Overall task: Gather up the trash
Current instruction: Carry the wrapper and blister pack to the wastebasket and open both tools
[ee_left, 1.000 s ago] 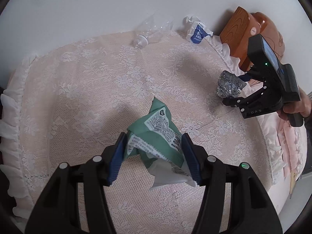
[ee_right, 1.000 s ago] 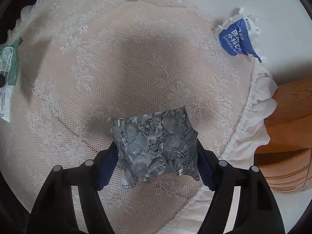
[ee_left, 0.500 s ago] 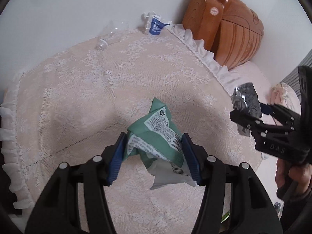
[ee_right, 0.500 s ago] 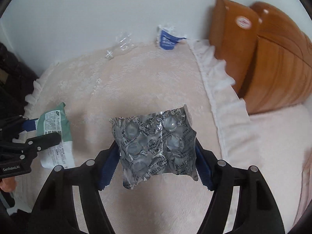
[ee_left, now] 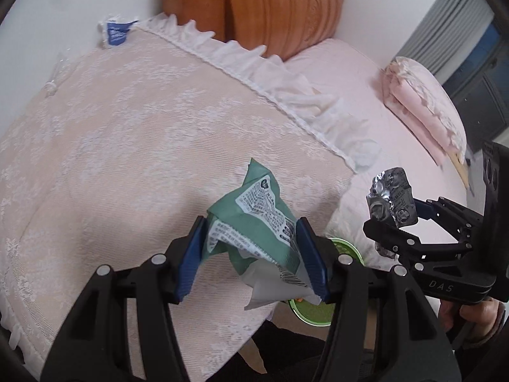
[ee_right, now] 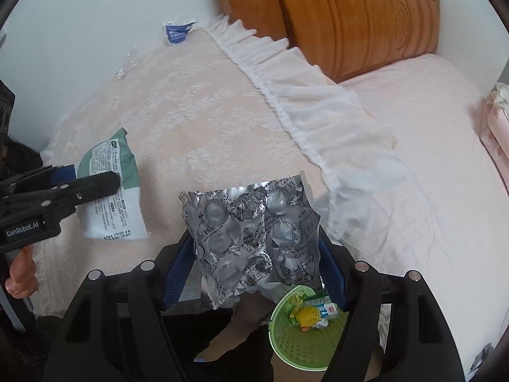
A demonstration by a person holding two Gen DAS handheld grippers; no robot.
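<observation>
- The left claw (ee_left: 251,254) is clamped on a crumpled green wrapper (ee_left: 254,213), held above the near right corner of the lace-covered table (ee_left: 127,146).
- The right claw (ee_right: 254,254) is clamped on a silver blister pack (ee_right: 251,238), over the table's near edge.
- A green basket (ee_right: 286,343) stands on the floor below, already holding scraps.
- This looks like the carrying step; next, each claw must hang over the basket's mouth, then part.
- A blue-and-white packet (ee_right: 176,33) and a clear bottle (ee_right: 127,62) lie at the far edge, uncollected.
</observation>
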